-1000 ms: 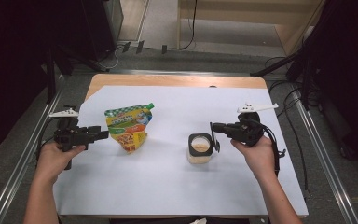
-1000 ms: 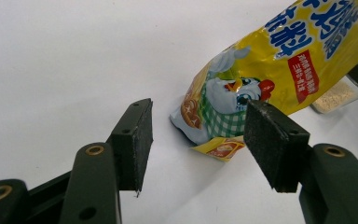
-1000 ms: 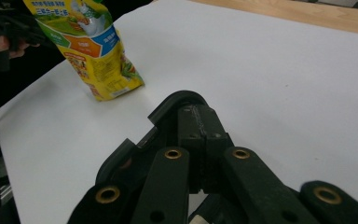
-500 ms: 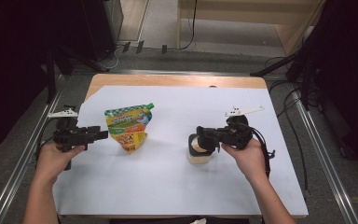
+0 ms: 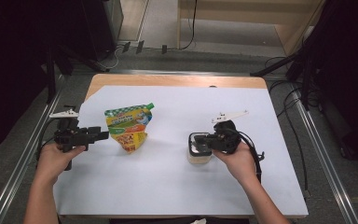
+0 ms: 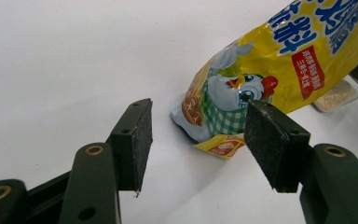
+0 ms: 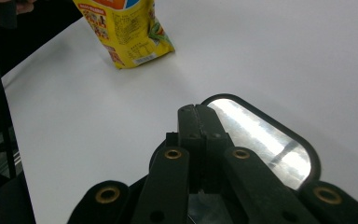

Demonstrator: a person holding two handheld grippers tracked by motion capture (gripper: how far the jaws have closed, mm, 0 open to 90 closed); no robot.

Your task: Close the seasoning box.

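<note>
Fingers pressed together on the right gripper (image 5: 206,142), poised over the lid of the small clear square jar of pale powder (image 5: 199,156); spread wide on the left gripper (image 5: 103,135).

Both things sit on the white table sheet (image 5: 168,186); the jar lies directly beneath the right jaws, so that hand is nearer it; the yellow printed stand-up pouch with a green cap (image 5: 129,128) stands just ahead of the open left jaws, its long axis upright and leaning slightly; whether the shut jaws touch the lid, I cannot tell.
</note>
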